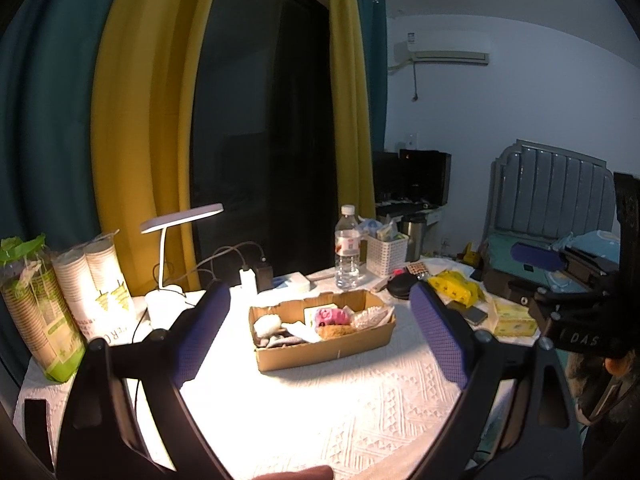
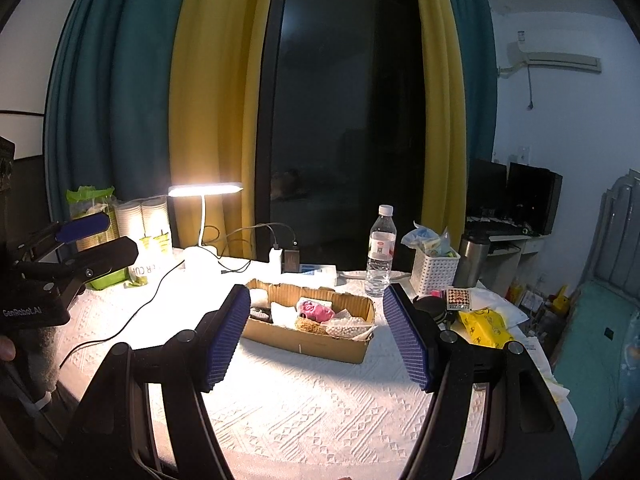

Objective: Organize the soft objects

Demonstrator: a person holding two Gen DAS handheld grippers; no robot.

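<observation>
A shallow cardboard box (image 1: 320, 354) (image 2: 312, 344) sits mid-table on the white cloth. It holds several soft items: a pink plush (image 1: 331, 316) (image 2: 316, 310), a white fluffy ball (image 1: 267, 325), a brown scrubby pad (image 1: 334, 331) (image 2: 310, 325), white cloths and a beaded pouch (image 2: 348, 326). My left gripper (image 1: 320, 300) is open and empty, held above the table short of the box. My right gripper (image 2: 316, 300) is open and empty, also short of the box. Each gripper shows at the edge of the other's view.
A lit desk lamp (image 2: 204, 192), paper cup stacks (image 1: 96, 280), a charger with cables (image 2: 276, 256), a water bottle (image 2: 380, 252), a white basket (image 2: 434, 270), a steel flask (image 2: 472, 258) and a yellow packet (image 2: 484, 326) ring the box. A bed stands right.
</observation>
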